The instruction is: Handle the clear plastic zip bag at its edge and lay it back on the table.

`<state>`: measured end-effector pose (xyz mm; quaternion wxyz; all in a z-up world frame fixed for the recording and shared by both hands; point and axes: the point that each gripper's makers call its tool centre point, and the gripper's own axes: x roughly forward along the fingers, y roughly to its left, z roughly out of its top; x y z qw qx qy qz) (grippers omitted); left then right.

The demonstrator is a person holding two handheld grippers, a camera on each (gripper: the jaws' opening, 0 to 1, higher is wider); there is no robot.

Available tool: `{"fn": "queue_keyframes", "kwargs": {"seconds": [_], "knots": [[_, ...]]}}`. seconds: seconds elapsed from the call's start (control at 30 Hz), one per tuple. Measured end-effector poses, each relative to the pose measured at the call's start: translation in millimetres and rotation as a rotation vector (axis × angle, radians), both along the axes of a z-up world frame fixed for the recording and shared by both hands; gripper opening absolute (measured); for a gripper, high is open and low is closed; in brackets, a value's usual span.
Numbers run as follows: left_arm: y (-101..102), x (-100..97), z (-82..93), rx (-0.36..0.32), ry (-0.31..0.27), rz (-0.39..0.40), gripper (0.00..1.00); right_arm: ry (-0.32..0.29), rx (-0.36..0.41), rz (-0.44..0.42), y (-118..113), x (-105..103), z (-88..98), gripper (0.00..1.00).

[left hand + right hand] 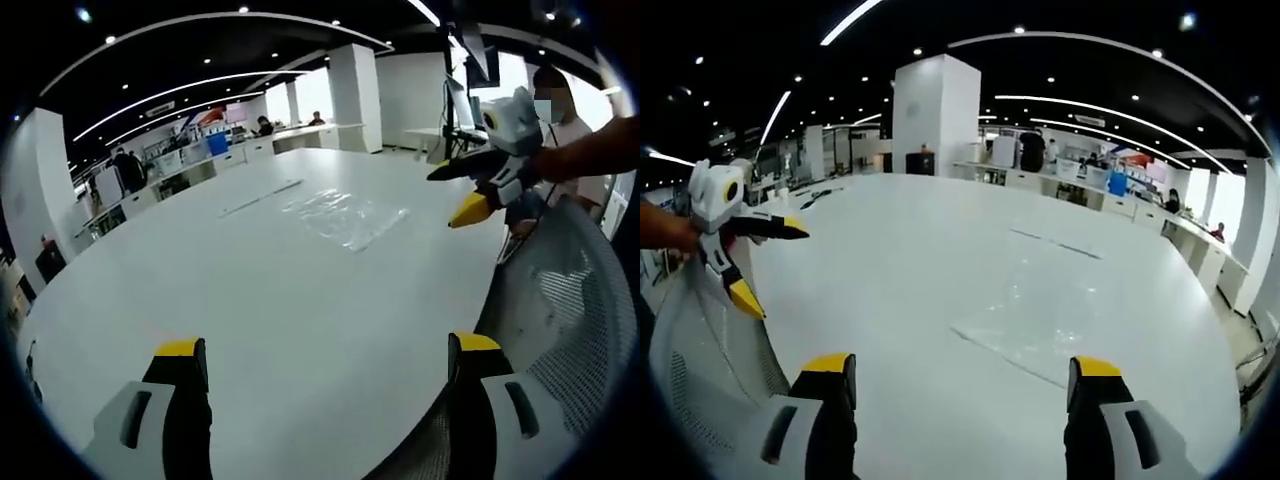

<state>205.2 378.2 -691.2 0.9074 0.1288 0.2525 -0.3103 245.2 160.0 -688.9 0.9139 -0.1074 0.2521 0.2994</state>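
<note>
Clear plastic zip bag (345, 217) lying flat on the white table (250, 320), just above the middle of the left gripper view, wrinkled and glinting; in the right gripper view the same bag (1060, 335) right of centre, low in the frame, its near edge just above the right-hand jaw tip. Touched by neither gripper. Thin pale strip (262, 197) on the table just up and left of the bag in the left gripper view, seen again as a faint line (1055, 243) beyond the bag in the right gripper view; cannot tell what it is.

Left gripper (330, 360) along the bottom of its own view, yellow-tipped jaws spread wide with bare table between them, pinching nothing. Same gripper (750, 260) at the left edge of the right gripper view, held by a hand (665, 232), jaws parted, over the table edge. Right gripper (965, 375) at the bottom of its own view, jaws likewise spread wide and empty, hovering short of the bag. Also visible at upper right of the left gripper view (465, 190), jaws apart, held on an outstretched arm (590, 150).

Grey mesh chair back (570, 320) at lower right of the left gripper view and at lower left of the right gripper view (710, 370). Behind, an open office with white pillars (935, 115), desks and ceiling light strips.
</note>
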Motion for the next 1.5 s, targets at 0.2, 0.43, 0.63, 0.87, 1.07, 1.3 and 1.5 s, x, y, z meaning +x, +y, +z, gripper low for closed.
{"fn": "queue_keyframes", "kwargs": {"seconds": [0.2,0.43,0.63,0.87,1.07,1.3,1.5], "knots": [[6.3,5.5,-2.1,-0.002,0.006,-0.002,0.99,0.011,-0.033,0.041,-0.7,1.9,-4.1,0.87],[4.6,5.6,-4.5,0.016,0.01,-0.026,0.99,0.022,-0.066,0.071,-6.2,10.9,-8.8,0.87],[3.2,7.4,-4.0,0.013,0.012,-0.036,0.99,0.022,-0.097,0.098,-9.3,17.5,-11.6,0.86],[-0.2,5.3,-4.9,0.013,0.025,-0.051,0.99,0.042,-0.132,0.13,-9.6,23.1,-18.5,0.83],[-0.1,5.2,-4.9,0.008,0.032,-0.054,0.99,0.056,-0.157,0.149,-11.7,29.6,-23.2,0.81],[0.8,6.3,-3.8,-0.001,0.03,-0.051,0.99,0.078,-0.183,0.168,-14.7,34.3,-33.4,0.77],[-1.7,7.1,-1.7,-0.027,0.032,-0.04,0.99,0.096,-0.201,0.174,-19.3,43.2,-42.1,0.74]]}}
